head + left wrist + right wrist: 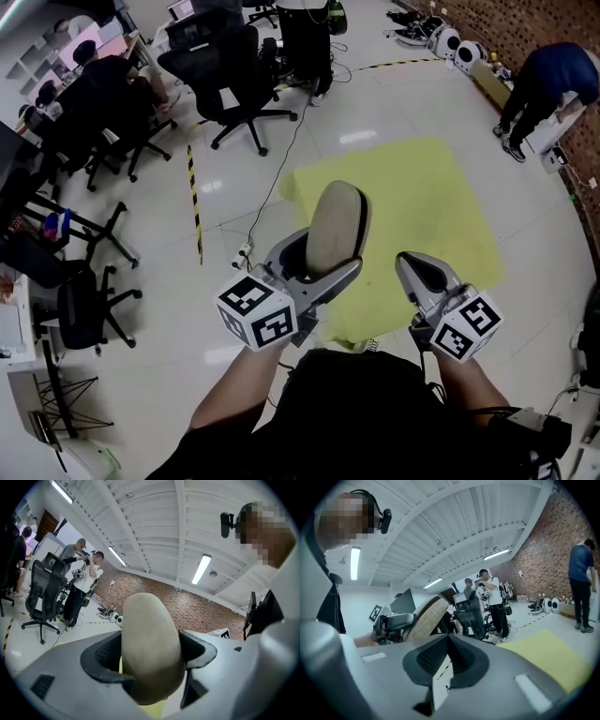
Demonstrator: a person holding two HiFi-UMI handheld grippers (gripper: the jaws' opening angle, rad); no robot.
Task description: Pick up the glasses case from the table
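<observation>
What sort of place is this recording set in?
Probably an open-plan office or lab workroom: black swivel chairs, a brick wall under a white beamed ceiling, and black-and-yellow tape on the glossy floor.

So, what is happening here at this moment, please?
A person holds a gripper in each hand. The left gripper has its jaws shut on the beige glasses case, which sticks out well past them and is held in the air above a yellow sheet. The right gripper is beside it, with its jaws together and nothing between them. The case is already picked up.
</observation>
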